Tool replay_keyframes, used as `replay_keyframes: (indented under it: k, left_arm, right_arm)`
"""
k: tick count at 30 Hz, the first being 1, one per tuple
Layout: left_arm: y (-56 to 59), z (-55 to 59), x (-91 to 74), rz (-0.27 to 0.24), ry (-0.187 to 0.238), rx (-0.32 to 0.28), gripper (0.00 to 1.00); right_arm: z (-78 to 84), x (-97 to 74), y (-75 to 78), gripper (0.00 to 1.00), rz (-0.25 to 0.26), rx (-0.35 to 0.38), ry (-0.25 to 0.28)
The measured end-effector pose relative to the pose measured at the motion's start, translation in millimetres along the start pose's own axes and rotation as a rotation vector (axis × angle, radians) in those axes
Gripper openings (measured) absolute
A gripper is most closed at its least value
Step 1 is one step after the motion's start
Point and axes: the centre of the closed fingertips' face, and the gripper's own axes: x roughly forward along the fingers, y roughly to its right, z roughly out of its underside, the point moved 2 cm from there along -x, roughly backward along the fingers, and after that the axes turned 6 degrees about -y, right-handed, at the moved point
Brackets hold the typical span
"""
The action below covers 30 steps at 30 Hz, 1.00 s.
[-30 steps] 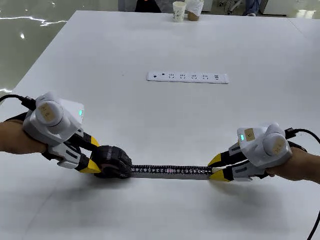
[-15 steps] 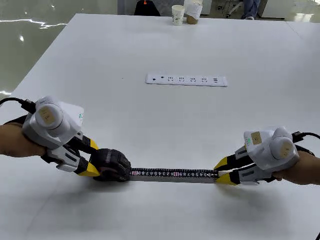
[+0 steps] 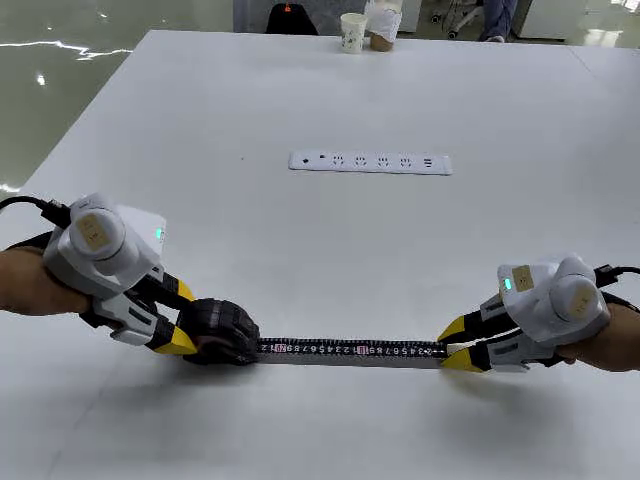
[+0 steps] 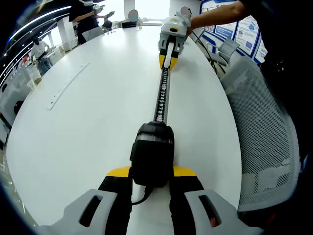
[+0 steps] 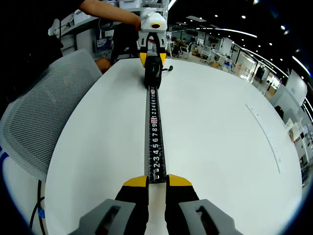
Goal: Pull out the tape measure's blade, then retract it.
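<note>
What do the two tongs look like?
Both the left tongs and right tongs have white rounded bodies, black jaws with yellow tips, a small green light, a tan sticker and a black cable.

Lost between the clamped jaws of the right gripper [image 3: 447, 349], the tip of the blade [image 3: 350, 349]; buried between the clamped jaws of the left gripper [image 3: 186, 316], the rear of the tape measure [image 3: 222, 330]. Cropped by the head view's side edges, both forearms and a black cable [image 3: 30, 200]; cropped by its top edge, a white object [image 3: 388, 18] beside the paper cup [image 3: 352, 30] at the far end of the table [image 3: 200, 120], too small to identify. Too small to read from the head view, the blade's numerals and the markings on the power strip [image 3: 370, 162]; blurred in the left gripper view, the blade's farthest numerals.
</note>
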Motion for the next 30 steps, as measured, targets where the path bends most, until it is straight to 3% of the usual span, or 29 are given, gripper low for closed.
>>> replay_keyframes:
  k: [30]
  left_arm:
    - [0.4, -3.2, 1.8, -0.003, -0.045, 0.035, 0.24]
  right_arm:
    - [-2.5, 1.1, 0.9, 0.12, -0.014, -0.015, -0.073]
